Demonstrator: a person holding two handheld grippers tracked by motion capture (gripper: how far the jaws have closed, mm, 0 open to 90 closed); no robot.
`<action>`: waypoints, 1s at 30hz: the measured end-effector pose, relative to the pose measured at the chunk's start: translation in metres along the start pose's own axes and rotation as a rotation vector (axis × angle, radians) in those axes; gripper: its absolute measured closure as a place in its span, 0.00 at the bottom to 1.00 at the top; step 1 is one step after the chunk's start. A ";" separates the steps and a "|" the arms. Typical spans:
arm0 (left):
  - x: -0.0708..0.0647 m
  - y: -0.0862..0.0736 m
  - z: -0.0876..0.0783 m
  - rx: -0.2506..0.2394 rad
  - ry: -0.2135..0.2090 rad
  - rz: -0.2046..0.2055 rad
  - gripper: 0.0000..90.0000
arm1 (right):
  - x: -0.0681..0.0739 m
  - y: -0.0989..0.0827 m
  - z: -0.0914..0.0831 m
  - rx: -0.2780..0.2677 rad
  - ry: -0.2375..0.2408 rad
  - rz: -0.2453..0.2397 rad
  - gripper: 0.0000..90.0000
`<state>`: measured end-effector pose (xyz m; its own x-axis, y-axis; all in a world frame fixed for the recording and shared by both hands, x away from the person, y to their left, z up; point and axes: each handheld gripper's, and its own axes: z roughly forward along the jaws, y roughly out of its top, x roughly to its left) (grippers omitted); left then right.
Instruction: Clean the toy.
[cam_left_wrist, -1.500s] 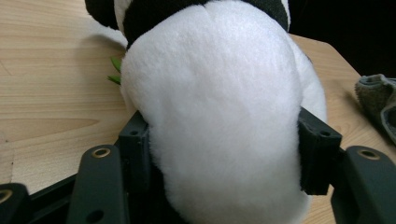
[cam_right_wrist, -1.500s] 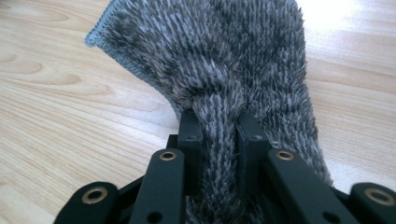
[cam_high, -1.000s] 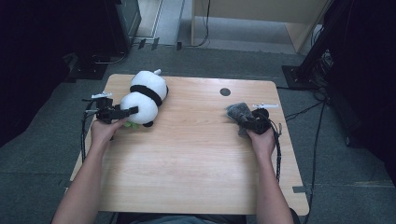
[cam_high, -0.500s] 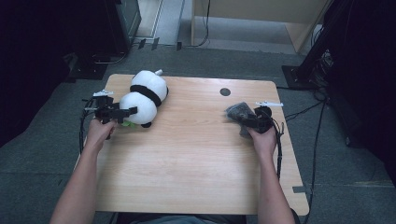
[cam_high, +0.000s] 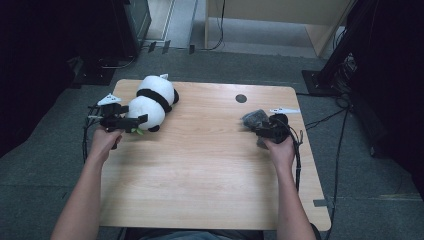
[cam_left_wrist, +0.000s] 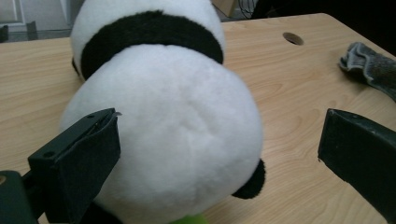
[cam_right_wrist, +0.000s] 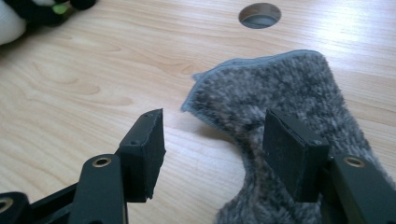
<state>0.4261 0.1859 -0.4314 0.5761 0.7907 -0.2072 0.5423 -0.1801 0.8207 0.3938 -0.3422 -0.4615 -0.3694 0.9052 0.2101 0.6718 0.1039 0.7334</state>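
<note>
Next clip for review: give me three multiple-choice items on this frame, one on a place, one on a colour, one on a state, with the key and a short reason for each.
1. Where does the plush panda lie on the table?
A. far left part
B. near right corner
C. middle of the near edge

2. What colour is the cloth by the right tool?
A. red
B. grey
C. yellow

3. How does the left tool stand?
A. shut on the cloth
B. open around the panda
C. shut with nothing in it

Key: 1 A, the high view shows it there. 2 B, grey pile shows in the right gripper view. 3 B, the jaws stand wide on either side of the panda.
</note>
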 end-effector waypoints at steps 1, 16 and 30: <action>-0.004 0.000 0.001 0.013 0.002 0.011 0.00 | 0.002 0.000 -0.001 0.003 -0.001 -0.009 0.44; -0.055 0.001 0.015 0.009 -0.117 0.074 0.00 | 0.037 -0.007 -0.017 -0.010 0.067 -0.088 0.44; -0.102 -0.013 0.036 0.046 -0.192 0.104 0.00 | 0.080 -0.016 -0.002 0.004 0.137 -0.185 0.45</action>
<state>0.3826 0.0866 -0.4404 0.7337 0.6416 -0.2236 0.4986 -0.2849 0.8187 0.3520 -0.2720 -0.4557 -0.5705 0.8059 0.1583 0.5867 0.2651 0.7651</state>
